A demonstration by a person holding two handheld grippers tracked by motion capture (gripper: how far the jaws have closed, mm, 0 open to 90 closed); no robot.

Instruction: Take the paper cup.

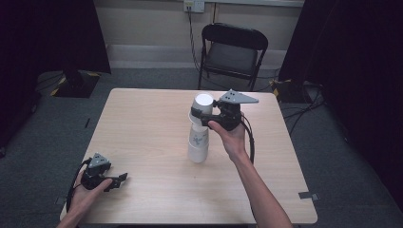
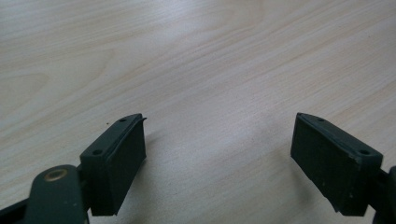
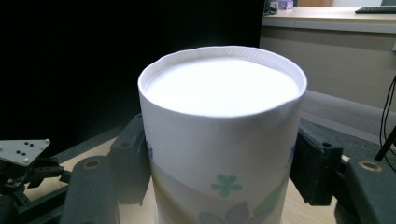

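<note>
Left claw [image 1: 122,179]: low over the near-left corner of the desk [image 1: 142,123], jaws apart with bare wood between them. Cup stack [image 1: 198,142]: upside down mid-desk, apparently two or three cups. Top cup [image 1: 203,105]: clamped between the right claw [image 1: 200,117] pads, raised, possibly overlapping the stack.

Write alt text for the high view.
Over a pale wooden table, the right gripper clamps the upturned top paper cup of a white stack, raised partly off the cups below. The left gripper rests open at the near left corner. A black folding chair stands behind the table.
</note>
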